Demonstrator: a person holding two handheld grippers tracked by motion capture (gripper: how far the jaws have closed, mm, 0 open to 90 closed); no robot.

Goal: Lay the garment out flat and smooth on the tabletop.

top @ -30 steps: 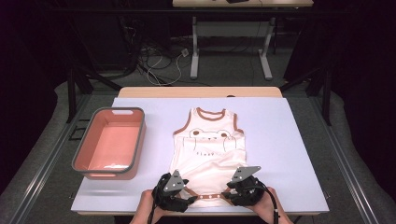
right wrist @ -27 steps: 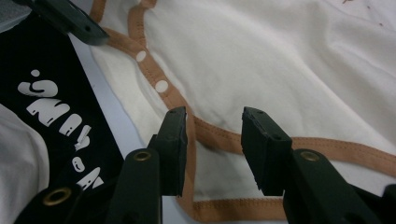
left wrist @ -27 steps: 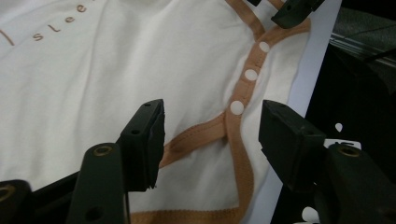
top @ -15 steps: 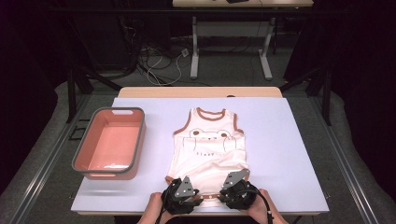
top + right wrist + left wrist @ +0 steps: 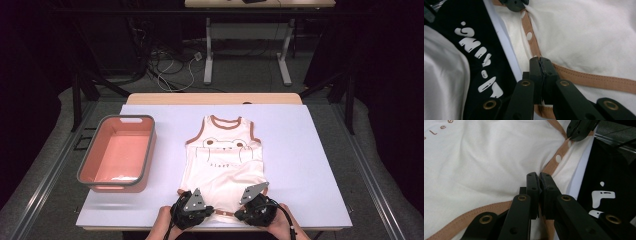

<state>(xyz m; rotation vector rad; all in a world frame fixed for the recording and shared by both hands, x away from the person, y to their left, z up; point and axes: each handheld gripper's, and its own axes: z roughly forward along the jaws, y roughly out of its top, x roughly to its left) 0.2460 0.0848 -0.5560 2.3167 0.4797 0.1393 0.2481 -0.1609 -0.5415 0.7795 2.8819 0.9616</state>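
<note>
soft cream bodysuit (image 5: 223,165), tan stitched trim (image 5: 584,76) pinched in jaws

Left gripper (image 5: 192,212) and right gripper (image 5: 254,209): black bodies, each topped by a grey three-cornered plate, with black cables trailing behind. Jaws are black, flat-sided links joined by brass-ringed rivets. The person's garment (image 5: 474,52) is black with white lettering.

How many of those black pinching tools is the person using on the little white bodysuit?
2. The left gripper has just closed on the bodysuit at its near hem's left end; the right gripper has just closed on the hem's right end.
</note>
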